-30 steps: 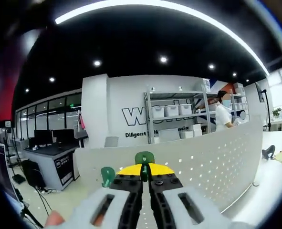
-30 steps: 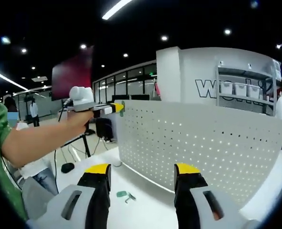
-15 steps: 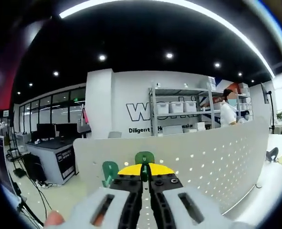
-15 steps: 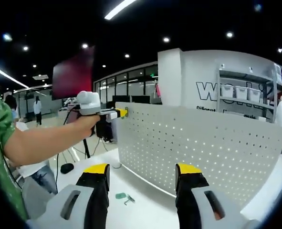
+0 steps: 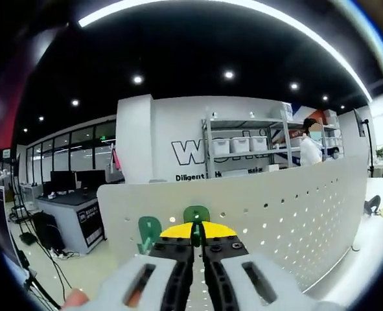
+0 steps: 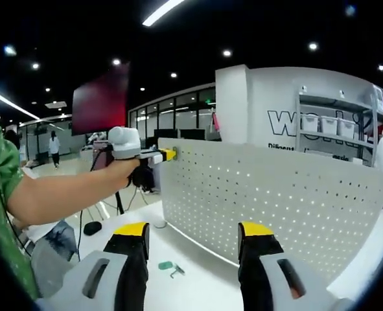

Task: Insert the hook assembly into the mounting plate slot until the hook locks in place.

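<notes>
The white perforated mounting plate (image 5: 288,207) stands upright on the table. My left gripper (image 5: 196,230) is shut on a green hook (image 5: 196,212), whose rounded end sticks out past the yellow tips, close to the plate's face. A second green piece (image 5: 149,230) shows just left of the jaws; I cannot tell whether it is fixed to the plate. In the right gripper view the left gripper (image 6: 166,155) is at the top left corner of the plate (image 6: 275,201). My right gripper (image 6: 194,241) hangs open in front of the plate, nothing between its jaws.
A loose green hook (image 6: 167,265) lies on the white table (image 6: 191,285) in front of the plate. A person's bare arm (image 6: 68,194) reaches in from the left. Metal shelves with white bins (image 5: 243,146) stand behind the plate, and a person is beside them.
The left gripper has moved with the hook closer to the plate's top left corner. The right gripper has stayed open and still.
</notes>
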Available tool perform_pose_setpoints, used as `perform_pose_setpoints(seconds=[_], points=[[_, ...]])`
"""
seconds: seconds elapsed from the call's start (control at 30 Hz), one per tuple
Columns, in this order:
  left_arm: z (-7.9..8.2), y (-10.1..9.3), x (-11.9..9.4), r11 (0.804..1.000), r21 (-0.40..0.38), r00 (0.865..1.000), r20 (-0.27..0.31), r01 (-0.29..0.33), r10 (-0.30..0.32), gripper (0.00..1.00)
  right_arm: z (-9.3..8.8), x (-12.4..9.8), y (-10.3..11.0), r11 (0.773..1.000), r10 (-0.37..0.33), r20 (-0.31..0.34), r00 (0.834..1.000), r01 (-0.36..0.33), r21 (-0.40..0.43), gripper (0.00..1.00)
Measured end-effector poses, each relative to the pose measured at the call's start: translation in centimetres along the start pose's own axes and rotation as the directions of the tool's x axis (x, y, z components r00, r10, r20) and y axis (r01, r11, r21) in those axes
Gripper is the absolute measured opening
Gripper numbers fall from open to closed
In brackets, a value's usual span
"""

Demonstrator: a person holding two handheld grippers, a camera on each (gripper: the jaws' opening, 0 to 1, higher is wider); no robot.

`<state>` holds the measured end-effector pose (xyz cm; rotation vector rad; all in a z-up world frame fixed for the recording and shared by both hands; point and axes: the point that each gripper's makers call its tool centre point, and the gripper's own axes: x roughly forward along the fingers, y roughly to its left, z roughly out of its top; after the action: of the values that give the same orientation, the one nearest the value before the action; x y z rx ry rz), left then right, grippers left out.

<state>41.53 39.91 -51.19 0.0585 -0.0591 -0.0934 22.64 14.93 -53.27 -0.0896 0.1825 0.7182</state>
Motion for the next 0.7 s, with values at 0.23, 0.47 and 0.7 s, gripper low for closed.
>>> perform_pose_setpoints(seconds=[0.23,0.47,0.7], points=[[0.0,-0.22,0.11,1.0,0.021,1.0,0.012,0.005,-0.005,0.03,0.16,-0.04,0.0,1.0,0.0,0.003,1.0,0.0,0.001,0.56],[-0.2,-0.24,0.2,0.999,0.035,1.0,0.014,0.007,-0.007,0.03,0.23,-0.21,-0.09,1.0,-0.002,0.001,1.0,0.002,0.001,0.56],[-0.39,-0.09,0.47,1.0,0.03,1.0,0.017,0.005,-0.006,0.03,0.06,0.02,-0.08,1.0,-0.001,-0.007,1.0,0.001,0.003,0.55]])
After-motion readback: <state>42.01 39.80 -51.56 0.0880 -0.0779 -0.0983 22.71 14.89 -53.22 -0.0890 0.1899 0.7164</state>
